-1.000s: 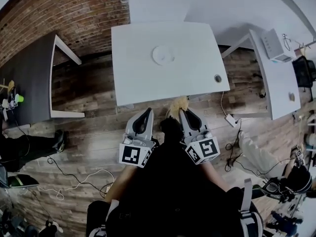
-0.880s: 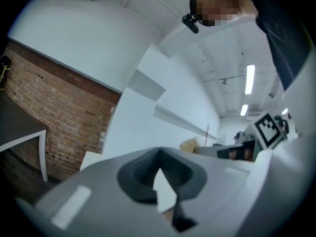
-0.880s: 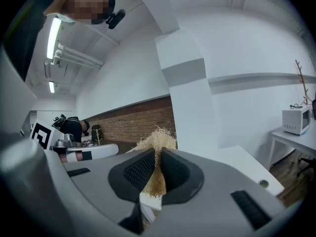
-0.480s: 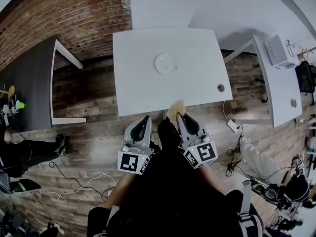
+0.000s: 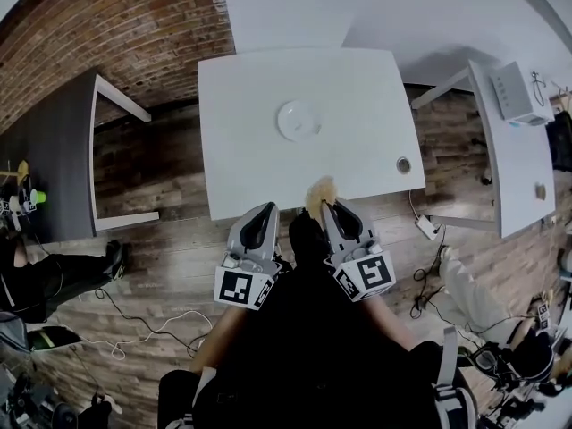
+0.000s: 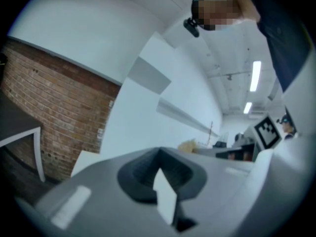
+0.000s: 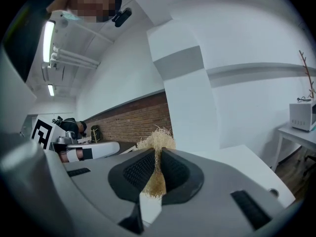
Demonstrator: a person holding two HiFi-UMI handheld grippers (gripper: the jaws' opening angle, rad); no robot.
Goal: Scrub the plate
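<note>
Barely shifted: right gripper (image 5: 331, 207) clamps scrubber (image 5: 320, 191) at table (image 5: 250, 168) edge; left gripper (image 5: 266, 209) clenched empty; plate (image 5: 298, 120) well apart.

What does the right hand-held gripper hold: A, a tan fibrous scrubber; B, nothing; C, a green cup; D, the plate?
A: the right hand-held gripper has its jaws pressed together on the tan fibrous scrubber, while the plate lies apart on the table.

The head view looks steeply down on the white table (image 5: 268, 150) from well above. Each gripper view rides close behind its own jaws, facing the brick wall (image 6: 49, 98), which all three views share.
</note>
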